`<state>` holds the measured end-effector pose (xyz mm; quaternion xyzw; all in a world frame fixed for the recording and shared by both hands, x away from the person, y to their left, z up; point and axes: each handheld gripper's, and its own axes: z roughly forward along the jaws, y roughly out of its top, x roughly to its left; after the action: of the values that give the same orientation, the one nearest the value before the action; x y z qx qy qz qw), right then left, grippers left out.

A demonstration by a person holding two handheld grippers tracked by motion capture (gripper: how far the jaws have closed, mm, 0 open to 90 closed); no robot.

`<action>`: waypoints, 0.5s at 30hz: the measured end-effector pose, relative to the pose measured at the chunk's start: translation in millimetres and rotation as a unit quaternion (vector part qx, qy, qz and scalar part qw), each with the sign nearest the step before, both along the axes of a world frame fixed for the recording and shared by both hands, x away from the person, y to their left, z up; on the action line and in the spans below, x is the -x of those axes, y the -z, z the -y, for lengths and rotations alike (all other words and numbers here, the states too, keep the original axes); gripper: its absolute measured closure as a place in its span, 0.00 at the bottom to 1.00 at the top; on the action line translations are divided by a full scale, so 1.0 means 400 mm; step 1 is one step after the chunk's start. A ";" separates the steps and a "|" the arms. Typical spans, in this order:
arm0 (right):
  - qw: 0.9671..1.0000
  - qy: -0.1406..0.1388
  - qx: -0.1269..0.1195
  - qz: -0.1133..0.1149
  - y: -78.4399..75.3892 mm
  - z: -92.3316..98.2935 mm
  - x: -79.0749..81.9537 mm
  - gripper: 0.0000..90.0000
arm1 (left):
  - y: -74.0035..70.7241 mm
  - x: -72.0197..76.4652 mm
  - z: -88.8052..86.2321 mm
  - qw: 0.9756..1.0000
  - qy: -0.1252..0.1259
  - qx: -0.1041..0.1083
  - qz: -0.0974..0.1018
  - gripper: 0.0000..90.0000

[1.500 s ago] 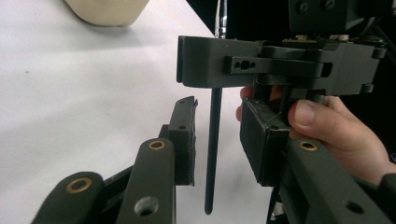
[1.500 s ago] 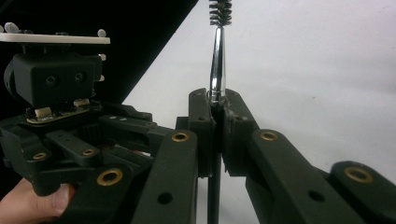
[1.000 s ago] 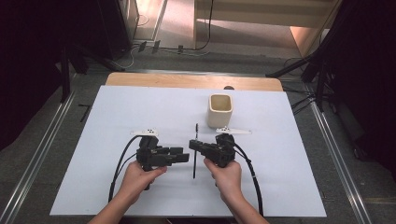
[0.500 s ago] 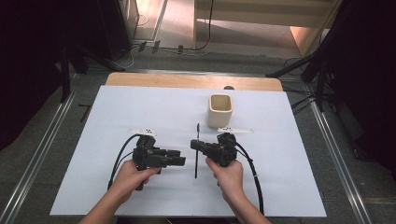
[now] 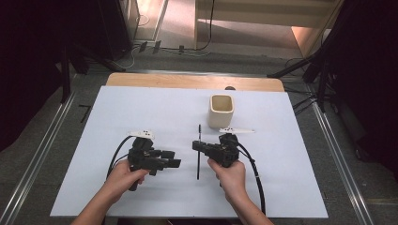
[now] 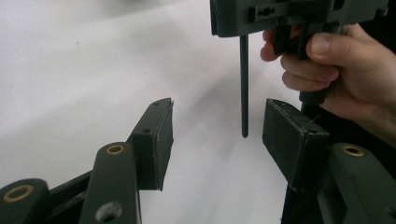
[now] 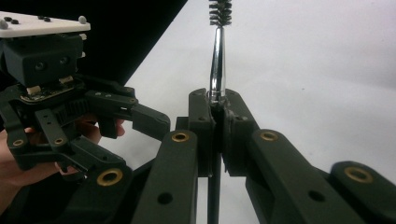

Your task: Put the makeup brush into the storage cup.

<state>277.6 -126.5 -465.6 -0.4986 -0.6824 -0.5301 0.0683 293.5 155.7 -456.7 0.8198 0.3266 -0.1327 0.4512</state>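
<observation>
Clamped tight, the right gripper (image 5: 201, 146) holds a thin brush (image 5: 198, 154) near the middle of its length; in the right gripper view the pads meet on the metal shaft (image 7: 217, 70), with the bristle head (image 7: 220, 11) beyond them. From above, the brush hangs over the white table (image 5: 141, 112) with its long axis running away from the person, bristles pointing toward the cream cup (image 5: 220, 110). The left gripper (image 5: 174, 159) sits just to the left of the brush, jaws pointing at it, standing apart and holding nothing. In the left gripper view the plain dark handle end (image 6: 244, 93) comes down between the two pads (image 6: 156, 140) without touching either. Any handover likely turns on that: the left jaws already straddle the free end crosswise to its axis and would need only to close.
</observation>
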 end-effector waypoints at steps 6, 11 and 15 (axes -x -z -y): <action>1.000 -0.001 0.001 -0.002 0.000 0.002 0.000 0.95 | -0.002 0.016 -0.003 0.998 0.015 -0.031 0.046 0.48; 1.000 -0.002 0.002 -0.002 0.000 0.002 0.000 0.95 | -0.009 0.028 -0.013 0.993 0.050 -0.058 0.088 0.48; 1.000 -0.003 0.003 -0.002 -0.001 0.002 0.000 0.95 | -0.008 0.029 -0.022 0.992 0.053 -0.061 0.097 0.47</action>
<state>277.7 -127.4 -465.4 -0.4977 -0.6852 -0.5272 0.0698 282.0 164.7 -453.5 0.8711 0.2442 -0.0560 0.4224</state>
